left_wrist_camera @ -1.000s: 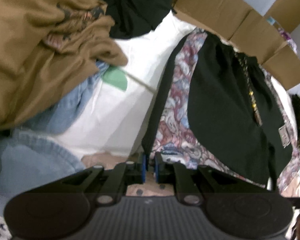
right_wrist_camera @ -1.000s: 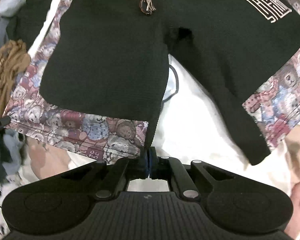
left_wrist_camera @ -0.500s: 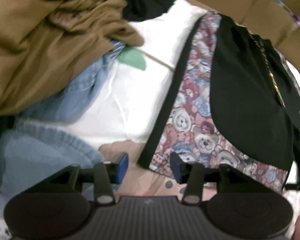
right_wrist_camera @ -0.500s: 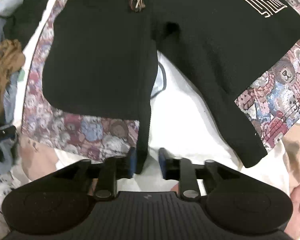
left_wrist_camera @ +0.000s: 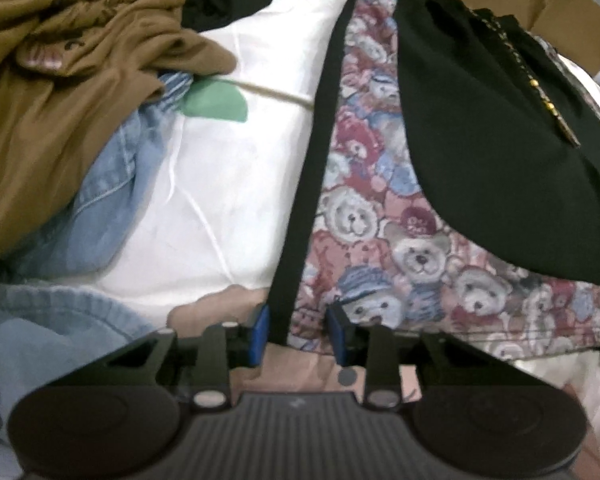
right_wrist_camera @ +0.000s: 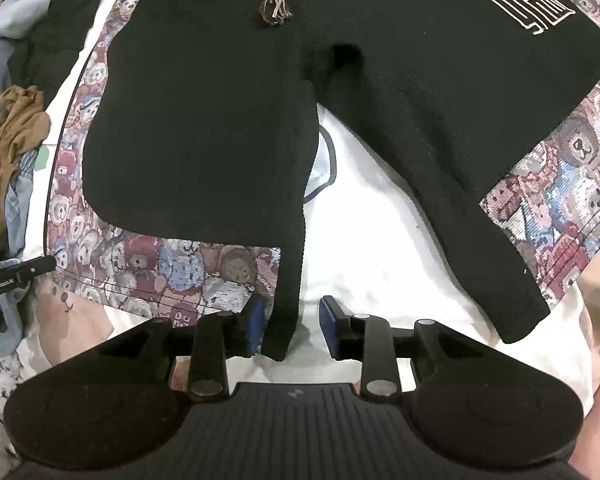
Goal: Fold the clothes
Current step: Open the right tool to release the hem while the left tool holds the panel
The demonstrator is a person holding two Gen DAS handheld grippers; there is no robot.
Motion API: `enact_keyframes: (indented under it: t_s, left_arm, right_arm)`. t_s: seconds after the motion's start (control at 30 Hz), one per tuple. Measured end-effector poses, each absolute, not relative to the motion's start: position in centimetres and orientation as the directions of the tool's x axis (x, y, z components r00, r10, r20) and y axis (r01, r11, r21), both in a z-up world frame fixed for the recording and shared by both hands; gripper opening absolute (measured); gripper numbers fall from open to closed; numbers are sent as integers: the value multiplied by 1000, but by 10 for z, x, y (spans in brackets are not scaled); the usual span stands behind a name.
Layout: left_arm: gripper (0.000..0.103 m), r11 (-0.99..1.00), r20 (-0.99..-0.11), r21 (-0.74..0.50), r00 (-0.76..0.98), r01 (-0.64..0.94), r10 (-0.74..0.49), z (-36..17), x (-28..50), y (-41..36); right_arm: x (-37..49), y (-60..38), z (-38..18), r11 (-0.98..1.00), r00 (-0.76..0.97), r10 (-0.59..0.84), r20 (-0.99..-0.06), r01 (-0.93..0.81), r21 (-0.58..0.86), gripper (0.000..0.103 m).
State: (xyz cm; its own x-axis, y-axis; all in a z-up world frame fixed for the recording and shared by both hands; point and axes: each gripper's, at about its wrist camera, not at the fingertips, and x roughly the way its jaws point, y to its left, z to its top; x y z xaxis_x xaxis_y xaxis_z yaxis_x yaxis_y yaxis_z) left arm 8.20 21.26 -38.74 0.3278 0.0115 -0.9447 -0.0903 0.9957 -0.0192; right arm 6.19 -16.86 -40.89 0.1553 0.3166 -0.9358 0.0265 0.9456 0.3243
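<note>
A white sheet [right_wrist_camera: 380, 240] covers the surface. On it the black shorts [right_wrist_camera: 204, 120], with teddy-bear panels, lie flat with 2 legs pointing near. A brown garment [left_wrist_camera: 60, 80] is heaped far left. The left gripper [left_wrist_camera: 298, 330] and right gripper [right_wrist_camera: 288, 324] gape apart, each straddling a leg hem.

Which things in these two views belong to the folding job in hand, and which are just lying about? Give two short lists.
In the job:
black shorts with teddy-bear panels
left tongs, open at the outer hem corner
right tongs, open at the inner hem corner

Lying about:
brown garment
denim garment
white sheet
cardboard box
</note>
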Motion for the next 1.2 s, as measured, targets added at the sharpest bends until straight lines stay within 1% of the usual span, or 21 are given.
enact_keyframes:
  t_s: [0.1, 0.17, 0.2, 0.23, 0.43, 0.53, 0.57, 0.6, 0.83, 1.13, 1.17, 1.2]
  left_arm:
    - [34, 996, -941, -15, 339, -94, 18, -391, 80, 210]
    - [30, 997, -938, -1, 346, -83, 28, -391, 79, 208]
    - [22, 997, -937, 6, 349, -78, 33, -391, 79, 207]
    - [12, 997, -936, 3, 352, -80, 30, -388, 78, 208]
    - [10, 996, -929, -19, 370, -87, 15, -372, 75, 215]
    - [9, 995, -925, -30, 379, -92, 6, -364, 73, 219]
    - [9, 994, -925, -43, 379, -103, -1, -363, 74, 222]
    - [9, 992, -924, -53, 382, -113, -6, -362, 73, 225]
    - [9, 979, -933, -94, 359, -182, -23, -362, 69, 236]
    - [9, 975, -941, -113, 335, -189, -45, -377, 78, 242]
    - [9, 975, -941, -116, 334, -192, -47, -377, 79, 242]
    - [9, 974, -941, -119, 334, -194, -49, -377, 79, 243]
  right_arm:
    - [61, -167, -411, 945, 157, 318, -935, 31, 327, 38]
    - [61, -166, -412, 945, 158, 317, -935, 30, 326, 38]
    - [60, -165, -412, 945, 158, 316, -935, 29, 324, 38]
    - [60, -165, -412, 946, 158, 315, -936, 27, 323, 38]
    - [61, -165, -409, 940, 151, 334, -930, 25, 341, 39]
    - [62, -165, -407, 936, 148, 344, -927, 24, 351, 44]
    - [61, -165, -408, 936, 149, 344, -927, 23, 351, 49]
    - [61, -164, -408, 936, 150, 344, -927, 23, 351, 50]
    - [61, -170, -416, 917, 169, 375, -911, 75, 391, 50]
    - [63, -175, -430, 874, 207, 429, -879, 152, 462, 52]
    - [63, -175, -430, 870, 211, 435, -875, 154, 469, 52]
    - [63, -174, -430, 865, 210, 442, -872, 155, 477, 47]
